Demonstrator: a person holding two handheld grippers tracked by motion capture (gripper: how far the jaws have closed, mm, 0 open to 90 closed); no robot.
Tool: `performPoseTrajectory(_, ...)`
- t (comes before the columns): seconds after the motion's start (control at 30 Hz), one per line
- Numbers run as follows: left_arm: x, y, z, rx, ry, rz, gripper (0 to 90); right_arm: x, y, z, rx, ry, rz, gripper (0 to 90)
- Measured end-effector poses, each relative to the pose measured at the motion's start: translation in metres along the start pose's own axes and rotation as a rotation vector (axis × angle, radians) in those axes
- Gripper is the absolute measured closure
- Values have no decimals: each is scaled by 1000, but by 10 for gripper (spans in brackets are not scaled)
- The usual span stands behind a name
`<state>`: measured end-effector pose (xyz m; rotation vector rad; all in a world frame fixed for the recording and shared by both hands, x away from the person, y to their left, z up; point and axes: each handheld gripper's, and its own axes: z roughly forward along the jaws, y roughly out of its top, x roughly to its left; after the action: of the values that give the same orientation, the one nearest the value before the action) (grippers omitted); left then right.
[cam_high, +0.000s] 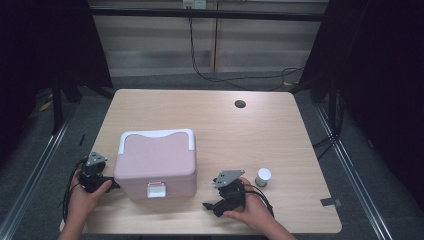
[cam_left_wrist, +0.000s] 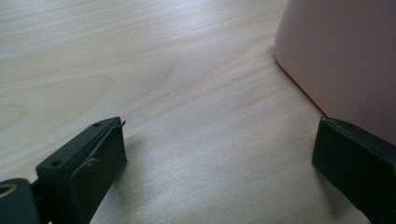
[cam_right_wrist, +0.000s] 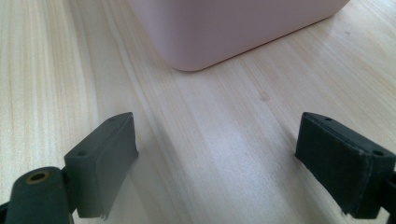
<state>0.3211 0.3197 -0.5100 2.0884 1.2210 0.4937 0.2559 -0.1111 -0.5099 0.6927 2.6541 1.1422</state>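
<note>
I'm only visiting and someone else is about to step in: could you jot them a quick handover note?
Left claw: open, holding nothing, low on the table beside the left side of the pink box.
Right claw: open, holding nothing, in front of the box's right corner.
The box stands shut, white latch facing the person.
A small white container stands right of the right hand.
Done: nothing visible. Left: everything.

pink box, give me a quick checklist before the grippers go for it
1. Left gripper jaws open, nothing between them: ok.
2. Right gripper jaws open, nothing held: ok.
3. Pink box lid down, white latch facing the person: ok.
4. Latch locked or loose: cannot tell.
5. Small white jar stands apart from the box, out of the way: ok.
6. Left gripper touching the box side: cannot tell.
</note>
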Motion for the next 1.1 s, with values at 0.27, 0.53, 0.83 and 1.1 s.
performPoseTrajectory(0.27,0,-1,-1,2,-4,1,24,0,0,0,-1,1,0,119)
performPoseTrajectory(0.53,1,1,-12,37,-36,-13,177,-3,1,-2,-1,-1,10,226)
performPoseTrajectory(0.83,3,12,-30,91,-110,-38,337,-6,10,-17,-32,27,18,434)
performPoseTrajectory(1.1,2,34,-44,187,-165,-44,524,-10,20,-26,-27,37,19,601)
